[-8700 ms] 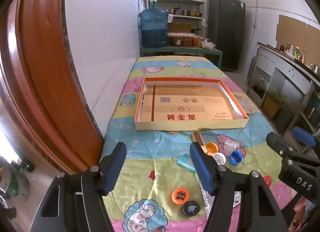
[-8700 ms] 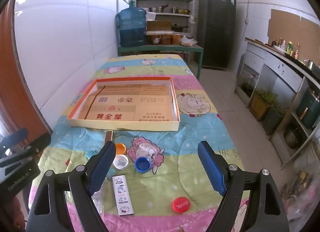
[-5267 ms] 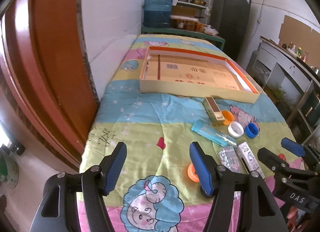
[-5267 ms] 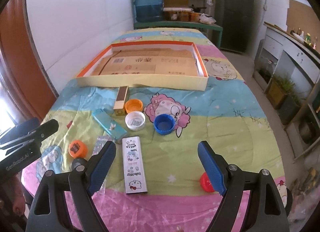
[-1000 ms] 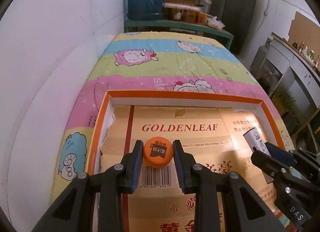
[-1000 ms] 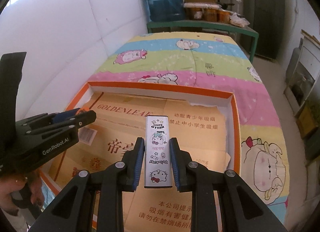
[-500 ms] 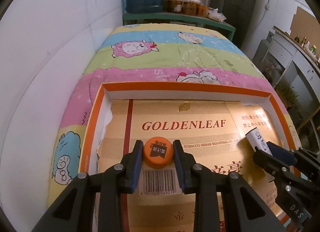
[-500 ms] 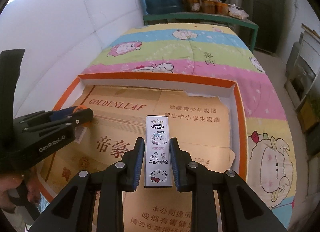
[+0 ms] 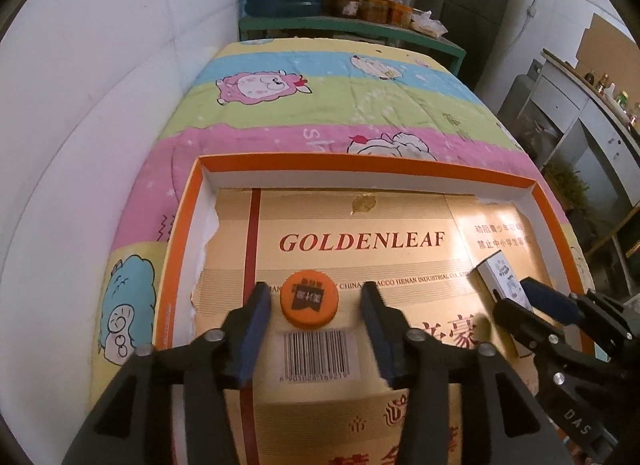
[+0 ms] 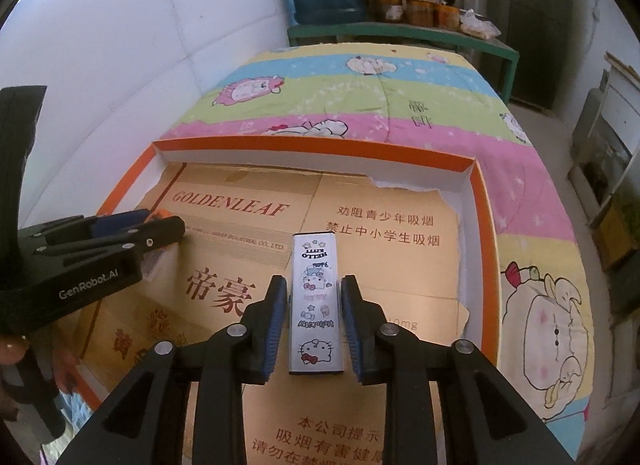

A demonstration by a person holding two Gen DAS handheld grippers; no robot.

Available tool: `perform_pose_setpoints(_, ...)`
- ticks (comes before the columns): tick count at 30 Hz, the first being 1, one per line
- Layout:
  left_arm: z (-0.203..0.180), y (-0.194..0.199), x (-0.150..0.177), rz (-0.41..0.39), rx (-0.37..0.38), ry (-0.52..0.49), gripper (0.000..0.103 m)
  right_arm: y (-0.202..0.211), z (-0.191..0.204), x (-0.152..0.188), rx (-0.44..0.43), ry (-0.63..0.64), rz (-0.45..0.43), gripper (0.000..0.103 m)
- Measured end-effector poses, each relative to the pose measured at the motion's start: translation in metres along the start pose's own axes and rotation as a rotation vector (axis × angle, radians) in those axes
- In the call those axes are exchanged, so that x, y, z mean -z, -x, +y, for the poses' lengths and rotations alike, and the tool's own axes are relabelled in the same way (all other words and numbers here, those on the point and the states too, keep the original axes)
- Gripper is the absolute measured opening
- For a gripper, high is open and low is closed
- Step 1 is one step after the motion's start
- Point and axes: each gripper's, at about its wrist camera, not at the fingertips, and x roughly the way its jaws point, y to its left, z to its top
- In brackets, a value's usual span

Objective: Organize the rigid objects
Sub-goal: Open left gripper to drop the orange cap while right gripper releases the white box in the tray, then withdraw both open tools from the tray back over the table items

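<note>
Both claws letting go inside the tray

The left gripper [image 9: 314, 305] is opening, its jaws clear of the orange cap [image 9: 309, 300] lying between them on the cardboard liner [image 9: 400, 217]. The right gripper [image 10: 314, 319] is opening too, narrow gaps beside the Hello Kitty tin [image 10: 316, 305]. This looks like the release step; next, lift both straight up. Beyond stands the tray's orange rim [image 9: 360, 163].

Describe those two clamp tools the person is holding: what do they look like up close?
Each hand-held gripper is matte black plastic with silver bolts and two angled arms ending in ribbed blue pads. The left hand-held gripper has "GenRobot.AI" in white lettering on its side, seen in the right wrist view. The right hand-held gripper has "DAS" on its side. No cables or sleeves show.
</note>
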Motion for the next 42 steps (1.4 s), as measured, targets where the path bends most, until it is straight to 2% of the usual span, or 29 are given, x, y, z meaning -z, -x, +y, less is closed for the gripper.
perform_pose_setpoints(2,0.000,0.004,0.002,-0.001,0.002,-0.004,0.058,0.001,0.000,0.001,0.001,-0.003,-0.001,0.049)
perform_pose_setpoints(6,0.000,0.018,0.008,-0.043,-0.003,-0.011,0.060,0.010,-0.003,0.004,0.012,-0.021,-0.022,0.052)
perform_pose_setpoints(8,0.001,0.030,0.013,-0.080,0.023,-0.011,0.060,0.017,-0.004,0.006,0.016,-0.035,-0.038,0.058)
perform_pose_setpoints(11,0.003,0.047,0.020,-0.137,0.050,-0.015,0.061,0.032,-0.005,0.011,0.005,-0.058,-0.066,0.058)
perform_pose_setpoints(15,0.001,0.071,0.034,-0.201,0.078,-0.033,0.072,0.059,-0.003,0.020,-0.029,-0.083,-0.120,0.066)
perform_pose_setpoints(20,-0.004,0.101,0.057,-0.264,0.123,-0.040,0.073,0.092,-0.002,0.036,-0.075,-0.135,-0.176,0.068)
perform_pose_setpoints(23,-0.005,0.112,0.071,-0.257,0.144,-0.043,0.073,0.111,0.002,0.050,-0.163,-0.146,-0.219,0.076)
perform_pose_setpoints(26,-0.008,0.125,0.086,-0.262,0.143,-0.053,0.073,0.126,0.008,0.065,-0.187,-0.155,-0.244,0.076)
perform_pose_setpoints(31,-0.015,0.150,0.110,-0.305,0.112,-0.074,0.073,0.148,0.023,0.090,-0.131,-0.119,-0.286,0.076)
perform_pose_setpoints(35,-0.018,0.171,0.129,-0.357,0.116,-0.073,0.073,0.161,0.038,0.110,-0.107,-0.088,-0.284,0.077)
perform_pose_setpoints(42,-0.021,0.195,0.158,-0.361,0.105,-0.084,0.073,0.184,0.056,0.139,-0.023,-0.087,-0.291,0.077)
